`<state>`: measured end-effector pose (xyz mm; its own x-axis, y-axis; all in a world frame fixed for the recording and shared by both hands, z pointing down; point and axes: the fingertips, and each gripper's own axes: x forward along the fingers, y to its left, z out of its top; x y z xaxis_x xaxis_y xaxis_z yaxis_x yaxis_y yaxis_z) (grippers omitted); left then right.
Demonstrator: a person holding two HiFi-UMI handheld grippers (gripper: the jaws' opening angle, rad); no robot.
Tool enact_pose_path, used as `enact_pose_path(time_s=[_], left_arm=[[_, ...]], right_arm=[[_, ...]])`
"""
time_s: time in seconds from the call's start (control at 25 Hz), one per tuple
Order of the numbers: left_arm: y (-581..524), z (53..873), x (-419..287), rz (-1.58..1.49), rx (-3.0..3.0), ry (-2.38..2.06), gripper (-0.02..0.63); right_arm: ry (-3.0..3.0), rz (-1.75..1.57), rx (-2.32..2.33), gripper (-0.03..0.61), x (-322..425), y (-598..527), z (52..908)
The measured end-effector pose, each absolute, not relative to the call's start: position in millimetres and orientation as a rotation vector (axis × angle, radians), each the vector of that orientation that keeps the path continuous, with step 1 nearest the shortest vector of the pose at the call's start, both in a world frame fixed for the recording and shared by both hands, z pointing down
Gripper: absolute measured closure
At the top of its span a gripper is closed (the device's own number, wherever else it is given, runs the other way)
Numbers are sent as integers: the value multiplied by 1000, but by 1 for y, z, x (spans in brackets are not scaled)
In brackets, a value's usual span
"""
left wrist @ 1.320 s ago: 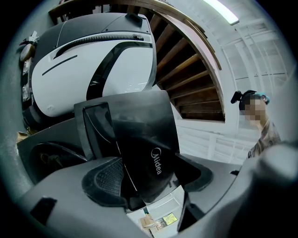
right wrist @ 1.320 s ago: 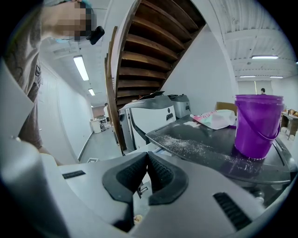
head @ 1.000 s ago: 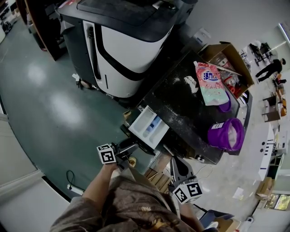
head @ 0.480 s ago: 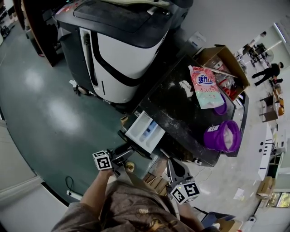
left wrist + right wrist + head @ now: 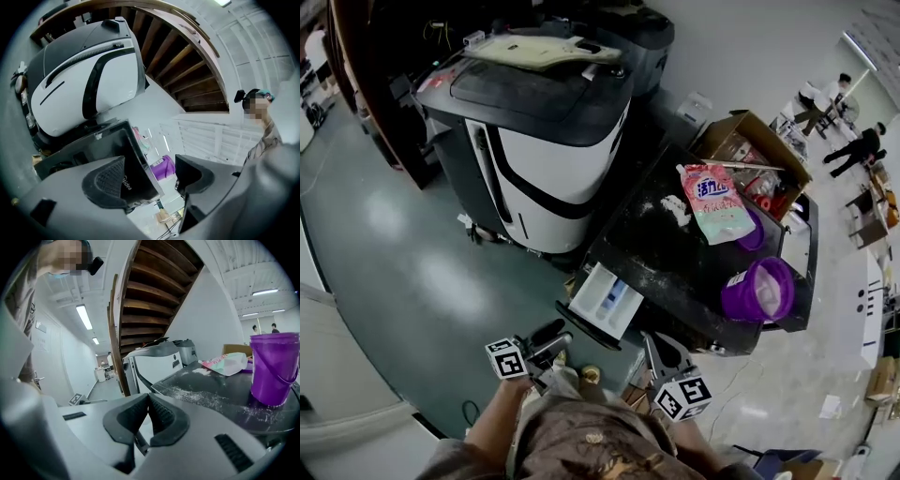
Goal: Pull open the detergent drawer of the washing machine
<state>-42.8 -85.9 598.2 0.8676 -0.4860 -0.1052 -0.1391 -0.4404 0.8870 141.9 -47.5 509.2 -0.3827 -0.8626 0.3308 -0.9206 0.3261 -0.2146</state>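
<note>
Two tools sit nearest the person: the left hand-held gripper [image 5: 549,339] gapes wide and empty, the right hand-held gripper [image 5: 655,348] is pinched together on nothing. Beyond them the detergent drawer [image 5: 604,300] juts out from the washing machine [image 5: 670,248].

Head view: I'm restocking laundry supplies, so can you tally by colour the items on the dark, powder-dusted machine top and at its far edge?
Pink: 1, the pouch
Purple: 2, the bucket and a smaller purple piece partly under the pouch
Brown: 1, the cardboard box
Total: 4
</note>
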Motion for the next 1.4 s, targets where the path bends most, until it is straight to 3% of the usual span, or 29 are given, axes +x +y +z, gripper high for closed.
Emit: enact_pose_path(time_s=[0.32,0.92,1.4], left_arm=[[-120,512,-36,-346,2168,-464,264],[-137,416,41,-69,2619,-416,268],[-154,426,38,3,2791,-646,467]], right_arm=[[-2434,526,1774,575,156,-53,488],[-2372,399,1996,575,199,-67,454],[-2347,372,2011,575,210,-70,459]])
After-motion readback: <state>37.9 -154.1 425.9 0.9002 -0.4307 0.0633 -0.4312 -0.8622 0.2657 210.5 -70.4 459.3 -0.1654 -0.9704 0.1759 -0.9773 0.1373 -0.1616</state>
